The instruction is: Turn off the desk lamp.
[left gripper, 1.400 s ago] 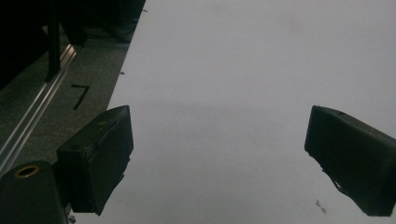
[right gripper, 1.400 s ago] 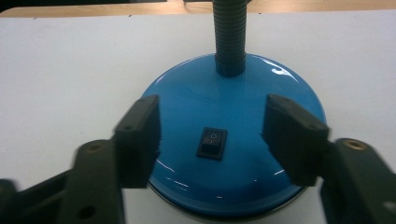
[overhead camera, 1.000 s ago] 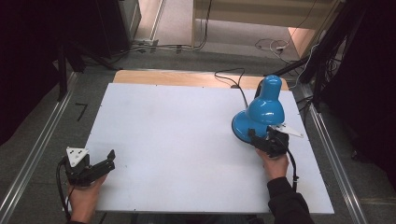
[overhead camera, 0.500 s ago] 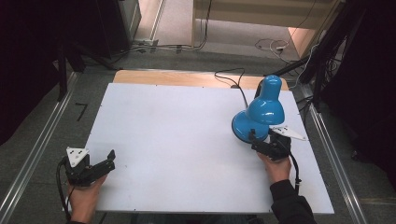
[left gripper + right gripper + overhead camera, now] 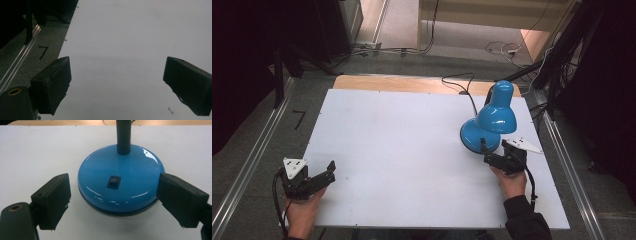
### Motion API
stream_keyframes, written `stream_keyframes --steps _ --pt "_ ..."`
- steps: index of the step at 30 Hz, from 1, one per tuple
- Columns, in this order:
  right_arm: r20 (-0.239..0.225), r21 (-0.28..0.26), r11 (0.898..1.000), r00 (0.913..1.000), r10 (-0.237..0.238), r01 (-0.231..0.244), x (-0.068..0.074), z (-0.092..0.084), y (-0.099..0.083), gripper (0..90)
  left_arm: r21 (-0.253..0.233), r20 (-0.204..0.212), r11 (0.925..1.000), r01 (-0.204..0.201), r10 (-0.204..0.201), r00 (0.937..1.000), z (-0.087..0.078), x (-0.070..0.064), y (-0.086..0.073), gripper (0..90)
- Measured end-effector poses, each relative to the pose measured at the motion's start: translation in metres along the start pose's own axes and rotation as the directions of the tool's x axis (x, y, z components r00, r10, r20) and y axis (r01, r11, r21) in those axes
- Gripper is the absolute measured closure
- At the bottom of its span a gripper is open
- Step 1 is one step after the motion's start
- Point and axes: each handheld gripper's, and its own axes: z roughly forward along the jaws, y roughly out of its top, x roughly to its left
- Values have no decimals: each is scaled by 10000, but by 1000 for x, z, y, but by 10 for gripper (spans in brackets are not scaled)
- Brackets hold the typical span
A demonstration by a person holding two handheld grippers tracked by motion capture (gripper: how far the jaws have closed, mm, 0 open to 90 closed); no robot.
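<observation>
A blue desk lamp (image 5: 488, 125) stands at the right of the white table (image 5: 402, 150), toward its far edge, with its shade (image 5: 497, 114) bent over the round base (image 5: 121, 178). A dark flexible neck (image 5: 123, 136) rises from the far part of the base, and a black rocker switch (image 5: 114, 181) sits on the near slope of the dome. The lamp's black cable (image 5: 464, 87) trails off the far edge of the table.

The right gripper (image 5: 499, 159), held in the person's right hand (image 5: 511, 182), lies just near the base and points at it. In the right gripper view its jaws are spread wide, one on each side of the base, close to the rim; whether either jaw touches the base cannot be told. Nothing is pinched between them.

The left gripper (image 5: 319, 179), held in the left hand (image 5: 299, 212), rests at the near left corner of the table, well apart from the lamp. In the left gripper view (image 5: 117, 87) its jaws are likewise spread wide over bare table, with nothing between them.
</observation>
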Motion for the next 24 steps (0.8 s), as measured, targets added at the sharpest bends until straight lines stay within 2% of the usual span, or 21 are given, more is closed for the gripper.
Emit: stream_keyframes --steps 7,15,24 --pt "39 -39 9999 9999 -146 146 0 -5 -2 108 4 8 10000 1 -1 10000 0 0 0 84" --pt "-19 -161 9998 9999 -106 106 -4 -13 -4 106 14 -50 10000 10 -10 10000 0 1 0 84" --pt "-20 -52 9999 9999 -132 132 -8 -20 -7 106 8 -17 10000 9 -9 10000 0 0 0 84"
